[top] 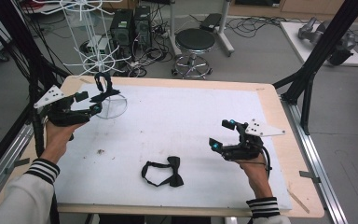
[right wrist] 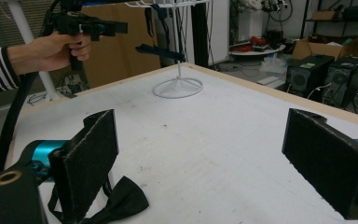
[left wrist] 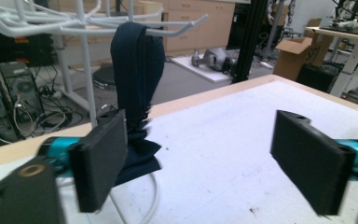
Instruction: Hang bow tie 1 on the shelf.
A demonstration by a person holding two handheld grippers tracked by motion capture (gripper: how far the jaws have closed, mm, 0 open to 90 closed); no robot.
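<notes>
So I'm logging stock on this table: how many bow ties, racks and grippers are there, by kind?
Bow ties: 2, one hanging on the rack, one lying on the table
White wire rack: 1
Grippers: 2, left gripper and right gripper, both open
Total: 5

Black bow tie [top: 163, 171]; hung one [left wrist: 137, 79] seems navy; white rack [top: 89, 37]; black-and-white striped cuffs [top: 43, 171].

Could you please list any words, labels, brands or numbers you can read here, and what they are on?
None can be read.
Bow tie: plain, no label.
Hung bow tie: plain.
Cardboard box: no print can be made out.
Computer towers: no legible badge.
</notes>
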